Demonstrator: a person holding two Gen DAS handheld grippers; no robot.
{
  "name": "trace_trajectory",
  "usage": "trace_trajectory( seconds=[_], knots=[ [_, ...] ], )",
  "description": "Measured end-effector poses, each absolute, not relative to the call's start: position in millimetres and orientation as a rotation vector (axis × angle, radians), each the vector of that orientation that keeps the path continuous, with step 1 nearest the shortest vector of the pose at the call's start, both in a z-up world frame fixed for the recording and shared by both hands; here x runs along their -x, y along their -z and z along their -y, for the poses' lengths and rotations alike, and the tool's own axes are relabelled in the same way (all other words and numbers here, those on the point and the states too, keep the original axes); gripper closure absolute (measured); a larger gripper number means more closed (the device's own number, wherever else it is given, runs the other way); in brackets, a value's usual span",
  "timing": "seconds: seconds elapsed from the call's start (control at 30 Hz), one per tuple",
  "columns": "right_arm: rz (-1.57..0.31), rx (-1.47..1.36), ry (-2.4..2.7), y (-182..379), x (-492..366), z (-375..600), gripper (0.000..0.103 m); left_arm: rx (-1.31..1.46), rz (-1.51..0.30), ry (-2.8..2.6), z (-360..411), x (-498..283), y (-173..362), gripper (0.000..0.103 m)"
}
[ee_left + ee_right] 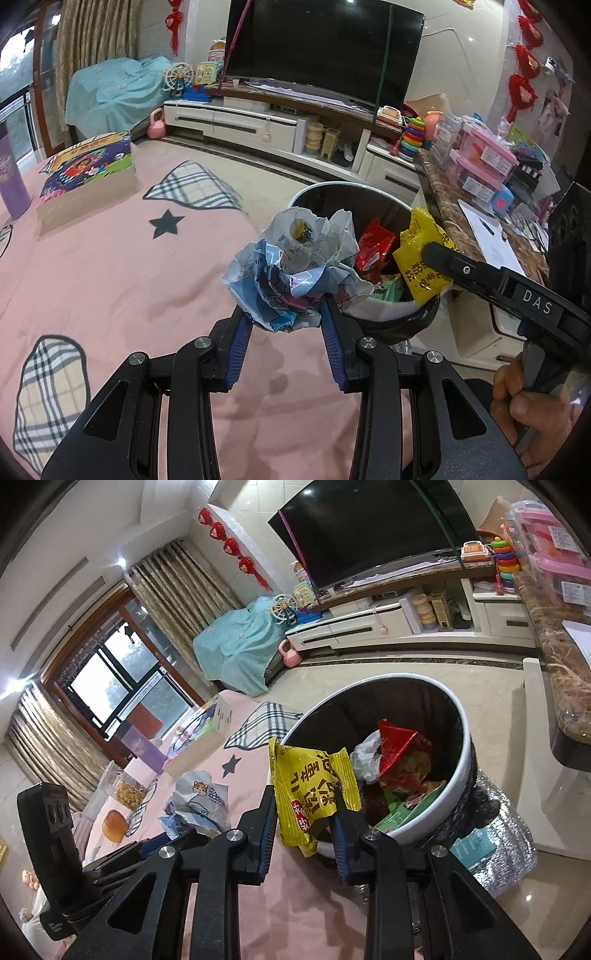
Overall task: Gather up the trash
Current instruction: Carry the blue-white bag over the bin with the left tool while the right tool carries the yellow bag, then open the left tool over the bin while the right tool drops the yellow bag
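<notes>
My left gripper [286,314] is shut on a crumpled white and blue plastic wrapper [295,266], held above the pink table edge beside the trash bin [373,314]. My right gripper [304,808] is shut on a yellow snack wrapper [314,790], held at the near rim of the white bin [458,775]. The bin has a black liner and holds red and green wrappers [400,753]. In the left wrist view the right gripper [432,258] holds the yellow wrapper [417,266] over the bin's right rim. In the right wrist view the left gripper's wrapper [201,805] shows at left.
A pink tablecloth [110,277] covers the table. On it stand a boxed puzzle [88,170] and a purple bottle [11,177]. A bread roll [114,825] and a snack jar [127,794] sit further back. A marble counter [465,225] with toys lies right of the bin.
</notes>
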State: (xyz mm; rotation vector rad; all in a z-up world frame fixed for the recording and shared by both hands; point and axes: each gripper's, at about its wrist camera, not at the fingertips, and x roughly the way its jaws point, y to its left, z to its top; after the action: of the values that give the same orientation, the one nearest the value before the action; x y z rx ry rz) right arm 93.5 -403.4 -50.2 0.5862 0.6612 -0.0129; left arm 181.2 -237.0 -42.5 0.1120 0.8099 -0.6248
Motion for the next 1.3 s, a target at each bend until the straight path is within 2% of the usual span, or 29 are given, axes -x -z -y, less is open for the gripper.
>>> trace_trajectory(
  seconds=[1.3],
  knots=[
    [-0.687, -0.56, 0.081, 50, -119, 442, 0.076, -0.18, -0.812, 0.662, 302, -204, 43, 0.067]
  ],
)
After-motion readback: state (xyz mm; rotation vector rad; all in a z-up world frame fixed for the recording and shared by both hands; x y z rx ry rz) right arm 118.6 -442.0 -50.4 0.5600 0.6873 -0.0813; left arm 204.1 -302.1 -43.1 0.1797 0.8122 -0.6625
